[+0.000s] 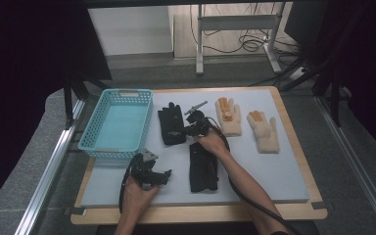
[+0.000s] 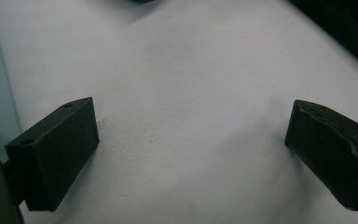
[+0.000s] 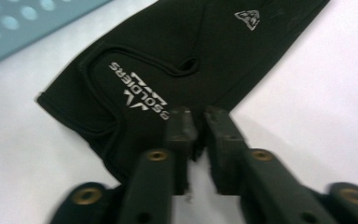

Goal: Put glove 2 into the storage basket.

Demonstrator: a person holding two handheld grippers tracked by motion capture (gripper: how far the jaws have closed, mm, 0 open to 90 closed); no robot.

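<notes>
The blue basket [image 1: 116, 125] sits at the mat's left edge, and below it the left gripper [image 1: 160, 176] rests with jaws spread wide over bare mat, holding nothing. Right of the basket, the right gripper [image 1: 190, 128] has its jaws nearly together, pinching the edge of the upper black glove [image 3: 177, 65]; bare mat lies between that glove and the basket.

A blue basket [image 1: 94, 131] sits left on my tabletop [image 1: 274, 171]; two cream gloves [image 1: 247, 125] lie right.
</notes>
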